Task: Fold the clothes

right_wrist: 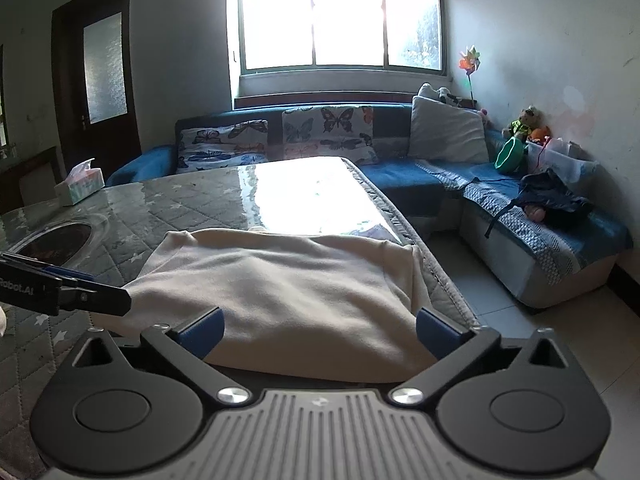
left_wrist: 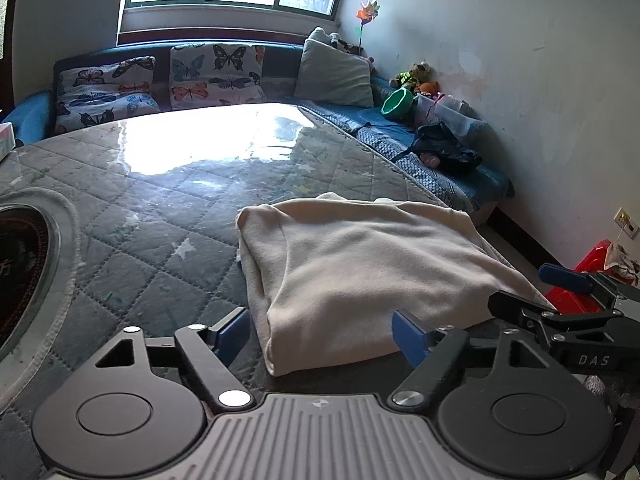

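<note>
Both grippers (left_wrist: 324, 334) (right_wrist: 318, 330) open at garment (left_wrist: 360, 264) edge

A blue sofa (right_wrist: 420, 176) stands under the window (right_wrist: 340, 16), bearing butterfly cushions (right_wrist: 328, 128), a grey pillow (right_wrist: 448, 132), a green bowl (right_wrist: 510, 156) and soft toys (right_wrist: 524, 122). A tissue box (right_wrist: 80, 184) sits left of the sofa.

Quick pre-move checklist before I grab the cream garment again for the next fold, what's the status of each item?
1. Left gripper jaws open: ok.
2. Right gripper jaws open: ok.
3. Nothing pinched by either gripper: ok.
4. Cream garment folded, lying flat on the quilted table cover: ok.
5. Garment clear of the table's right edge: not ok, it sits right at that edge.
6. Layers underneath aligned: cannot tell.
</note>
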Tool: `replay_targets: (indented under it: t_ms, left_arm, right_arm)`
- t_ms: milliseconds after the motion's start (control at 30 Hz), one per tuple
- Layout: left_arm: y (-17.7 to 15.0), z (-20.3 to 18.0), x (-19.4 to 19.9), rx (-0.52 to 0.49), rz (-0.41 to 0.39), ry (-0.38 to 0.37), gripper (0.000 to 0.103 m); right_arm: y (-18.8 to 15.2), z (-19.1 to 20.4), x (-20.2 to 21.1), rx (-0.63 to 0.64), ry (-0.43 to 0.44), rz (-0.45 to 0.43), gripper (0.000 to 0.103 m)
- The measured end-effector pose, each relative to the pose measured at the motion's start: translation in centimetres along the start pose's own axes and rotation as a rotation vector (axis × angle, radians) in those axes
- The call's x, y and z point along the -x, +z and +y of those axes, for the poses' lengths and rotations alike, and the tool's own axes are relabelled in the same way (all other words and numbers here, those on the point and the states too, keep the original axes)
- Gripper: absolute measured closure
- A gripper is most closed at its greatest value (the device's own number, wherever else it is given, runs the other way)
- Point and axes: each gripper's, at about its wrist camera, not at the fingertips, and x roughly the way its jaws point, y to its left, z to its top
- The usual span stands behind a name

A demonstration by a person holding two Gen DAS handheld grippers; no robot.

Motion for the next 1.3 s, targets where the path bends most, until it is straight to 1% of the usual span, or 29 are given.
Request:
replay_targets:
  t_ms: [200,333,500,567,767,1000,1300]
  left_arm:
    - [-0.5,0.7,1.0,0.008,-0.025,0.003,0.013]
    - [-0.8,1.0,1.8,0.012,-0.046,0.004,0.007]
    - [-1.1,1.5,2.7,0.016,-0.071,0.007,0.0]
    - [-1.3,1.7,3.0,0.018,-0.077,0.008,0.0]
    - [-1.7,2.8,3.7,0.041,-0.082,0.036,0.0]
    - [-2.3,3.8,5.1,0.043,-0.108,0.061,0.0]
    - [-3.0,4.5,6.8,0.056,-0.125,0.076,0.0]
  right_arm:
    - [0.1,0.5,0.4,-0.003,0.0,-0.019,0.0]
    - [0.2,0.7,0.8,-0.021,0.018,-0.031,0.0]
    - [0.3,0.5,0.8,-0.082,0.062,-0.004,0.0]
    - [0.4,0.7,0.8,-0.087,0.063,0.006,0.0]
    - [0.9,1.9,1.1,-0.053,0.045,-0.02,0.0]
    - [1.5,2.9,1.2,-0.05,0.076,-0.03,0.0]
    - [1.3,4.9,1.8,-0.017,0.094,-0.037,0.0]
